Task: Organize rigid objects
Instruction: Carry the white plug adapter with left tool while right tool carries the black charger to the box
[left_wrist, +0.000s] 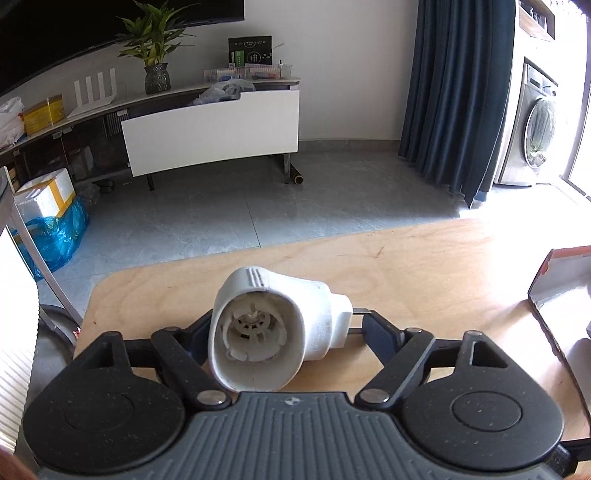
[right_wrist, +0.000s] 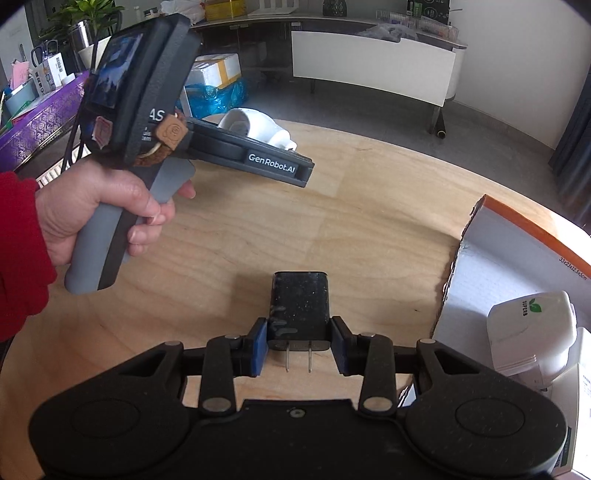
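Closest in the right wrist view, the right gripper has its jaws clenched on a black charger; the blue pads press its two sides, its two metal prongs point back toward the camera, and its body lies flat over the wooden counter; whether it rests on the wood or hangs just above it I cannot tell. Just to the right, an open cardboard box with an orange edge stands on the counter; inside it lies a white adapter with a green leaf mark. Further off to the left, a hand in a red sleeve grips the handle of the left gripper, held above the counter.

Near the lens in the left wrist view, the left gripper has its jaws grasping a white plug adapter; its open, hollow end faces the camera, its prongs stick out to the right against the right finger, and it sits over the counter's near edge. A corner of the cardboard box shows at the right. Beyond the counter lie the grey tiled floor, a white cabinet with a potted plant on top, a dark blue curtain and a washing machine.
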